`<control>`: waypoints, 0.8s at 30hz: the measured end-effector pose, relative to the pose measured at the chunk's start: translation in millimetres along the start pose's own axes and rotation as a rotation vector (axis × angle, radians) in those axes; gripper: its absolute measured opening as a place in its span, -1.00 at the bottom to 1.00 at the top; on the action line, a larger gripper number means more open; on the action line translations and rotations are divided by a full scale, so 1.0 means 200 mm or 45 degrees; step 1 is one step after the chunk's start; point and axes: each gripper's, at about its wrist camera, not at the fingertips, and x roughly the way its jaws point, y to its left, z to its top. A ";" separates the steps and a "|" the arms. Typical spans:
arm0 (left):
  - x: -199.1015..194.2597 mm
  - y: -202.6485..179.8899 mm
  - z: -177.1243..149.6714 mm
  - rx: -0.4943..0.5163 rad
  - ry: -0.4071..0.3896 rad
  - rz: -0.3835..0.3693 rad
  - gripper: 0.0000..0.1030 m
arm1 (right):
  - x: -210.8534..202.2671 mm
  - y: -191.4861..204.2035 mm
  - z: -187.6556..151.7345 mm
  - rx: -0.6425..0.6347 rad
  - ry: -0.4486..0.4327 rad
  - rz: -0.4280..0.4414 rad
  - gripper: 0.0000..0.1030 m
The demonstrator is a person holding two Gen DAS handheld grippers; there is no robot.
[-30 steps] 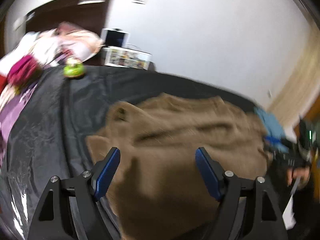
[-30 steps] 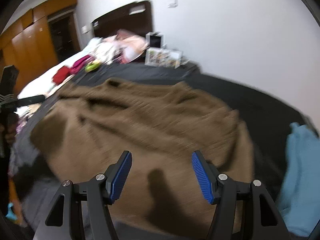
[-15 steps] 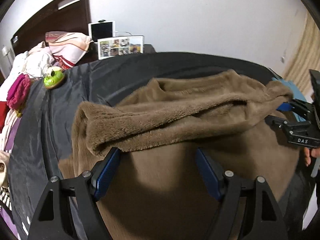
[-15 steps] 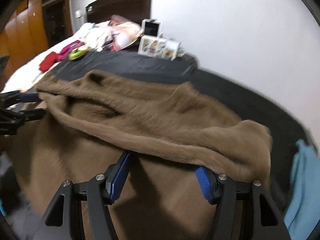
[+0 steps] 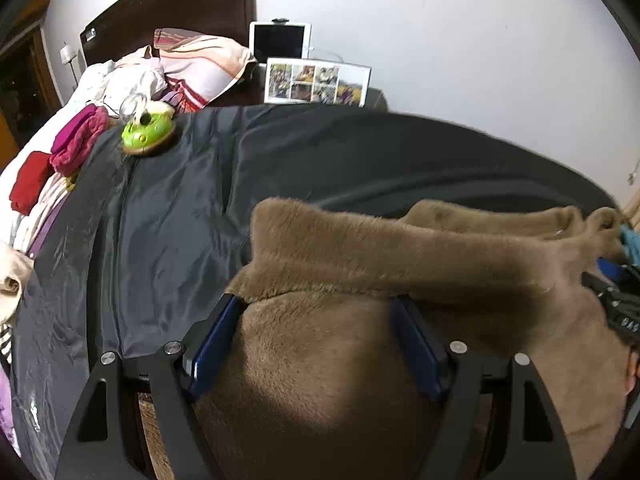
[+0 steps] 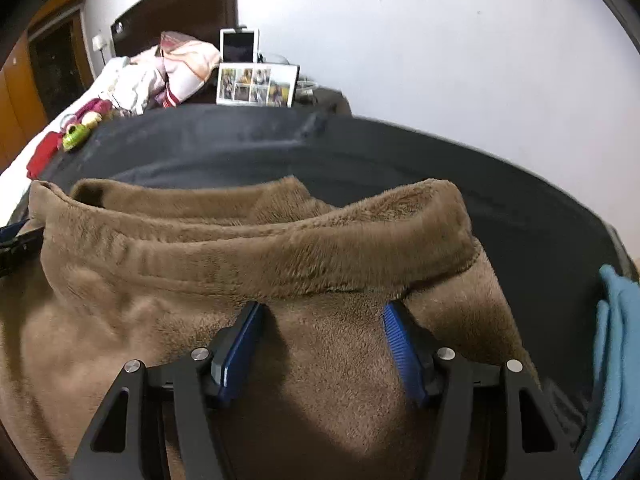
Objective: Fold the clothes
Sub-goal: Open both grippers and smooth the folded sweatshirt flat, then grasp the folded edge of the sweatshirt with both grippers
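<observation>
Right now your brown fleece garment [image 5: 360,360] lies spread on the dark sheet [image 5: 180,220] of the bed, with one edge turned over into a thick roll [image 6: 280,256] that runs across it from side to side. Your left tool [image 5: 316,320] sits at one end of that roll and your right tool [image 6: 320,320] at the other; on each, the blue pads stand wide apart with the rolled edge draped over their tips, so neither is pinching fabric as far as these views show. You can also see the opposite tool poking in at the far edge of each view. Judging by the layers, one fold across the garment looks partly laid: the turned edge rests on the lower layer but is bunched and rounded, not flat. What seems left is flattening that fold and bringing the piece down to a compact shape; whether further folds lie beneath it is hidden. A blue cloth [image 6: 616,360] lies just beside the garment on your right, and its state you cannot judge from here. The pile of pink and red things [image 5: 72,140] near the pillows stays well apart.
</observation>
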 end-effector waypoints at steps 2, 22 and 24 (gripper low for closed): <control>0.02 0.01 -0.01 0.003 0.001 0.015 0.57 | 0.01 -0.01 0.00 -0.005 0.000 -0.016 0.25; -0.26 -0.11 -0.16 0.056 -0.088 0.028 0.73 | -0.39 -0.37 -0.29 0.279 -0.122 0.222 0.42; -0.31 -0.20 -0.20 0.112 -0.098 -0.006 0.73 | -0.45 -0.45 -0.36 0.323 -0.127 0.241 0.51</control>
